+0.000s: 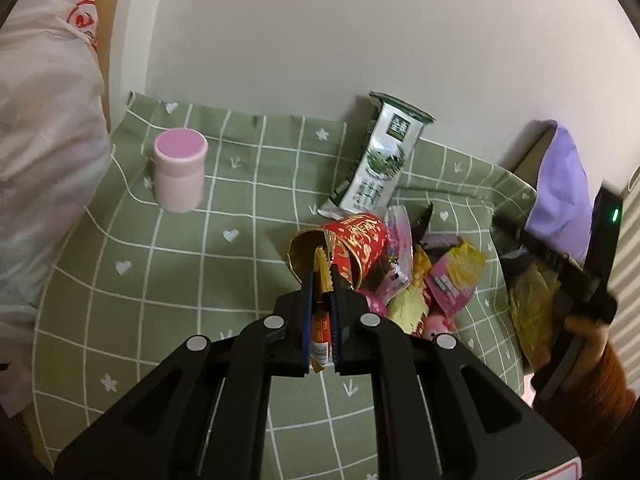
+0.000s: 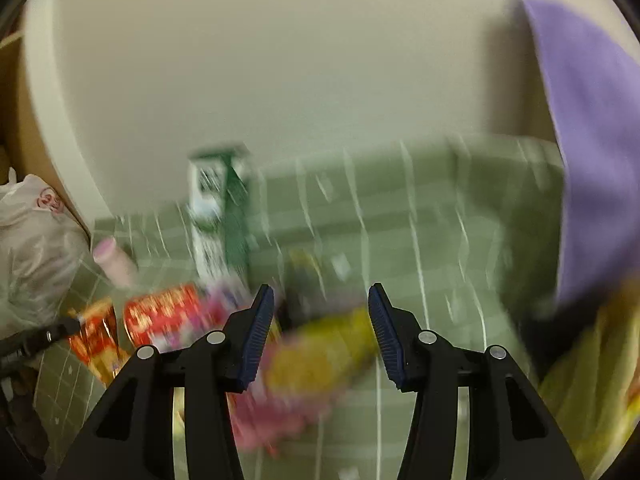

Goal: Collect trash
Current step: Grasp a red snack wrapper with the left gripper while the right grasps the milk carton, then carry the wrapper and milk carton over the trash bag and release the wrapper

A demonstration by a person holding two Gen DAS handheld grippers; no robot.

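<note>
My left gripper (image 1: 322, 280) is shut on a red and gold snack wrapper (image 1: 352, 250) and holds it over the green checked cloth (image 1: 180, 280). A pile of pink and yellow wrappers (image 1: 436, 280) lies just right of it. A green and white milk carton (image 1: 380, 160) lies behind the pile by the wall. My right gripper (image 2: 322, 308) is open over a yellow and pink wrapper (image 2: 320, 356); this view is blurred. The red wrapper (image 2: 164, 312) and carton (image 2: 218, 216) show to its left.
A pink lidded jar (image 1: 180, 174) stands at the back left of the cloth. A white plastic bag (image 1: 44, 160) hangs at the left. A purple bag (image 1: 560, 192) with a yellow wrapper (image 1: 532, 308) sits at the right. A white wall is behind.
</note>
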